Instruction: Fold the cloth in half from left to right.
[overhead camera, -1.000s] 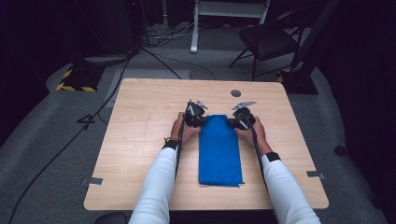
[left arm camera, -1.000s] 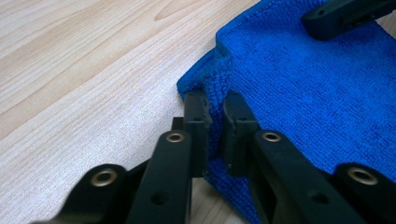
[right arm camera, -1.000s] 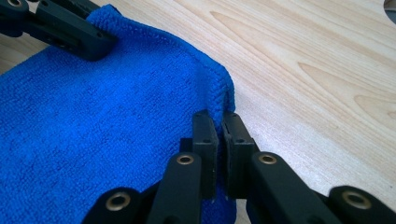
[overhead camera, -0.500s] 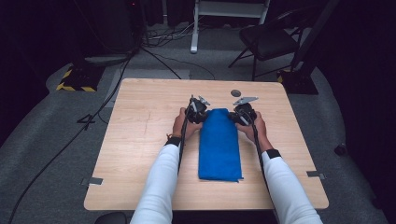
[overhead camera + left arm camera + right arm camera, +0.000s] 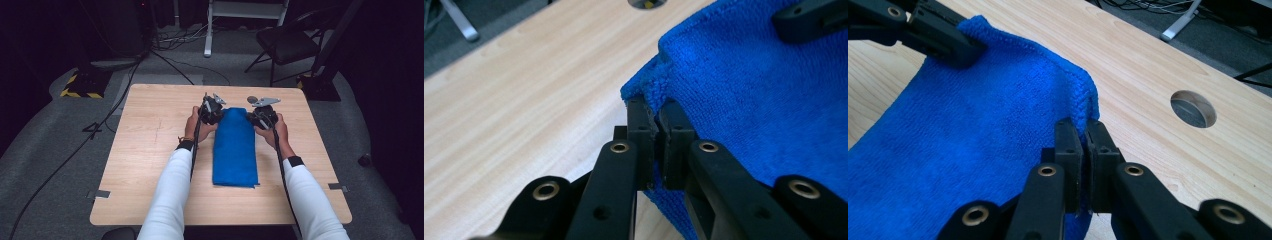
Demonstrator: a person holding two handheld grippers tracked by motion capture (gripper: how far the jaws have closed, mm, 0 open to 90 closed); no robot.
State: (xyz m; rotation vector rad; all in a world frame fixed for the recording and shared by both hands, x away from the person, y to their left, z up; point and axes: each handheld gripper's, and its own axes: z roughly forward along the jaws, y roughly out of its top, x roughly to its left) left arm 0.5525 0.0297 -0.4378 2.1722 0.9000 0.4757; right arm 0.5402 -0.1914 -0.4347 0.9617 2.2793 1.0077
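Left claw (image 5: 656,117) pinched tight on the far-left corner of the blue towel (image 5: 235,145); right claw (image 5: 1084,137) closed the same way on the far-right corner. We see the towel as a long folded strip at centre of the high view, near end flat on the desk (image 5: 150,150). Versus the earlier frames both claws sit slightly higher in the frame and the far edge now bunches up between them, so we judge a lift or fold-back of that end is starting. Hard to tell: whether the far edge is clear of the desk, how many layers each claw holds. Hands (image 5: 192,125) cover the claw bodies from above. Round hole (image 5: 1193,108) at right of the right gripper view.
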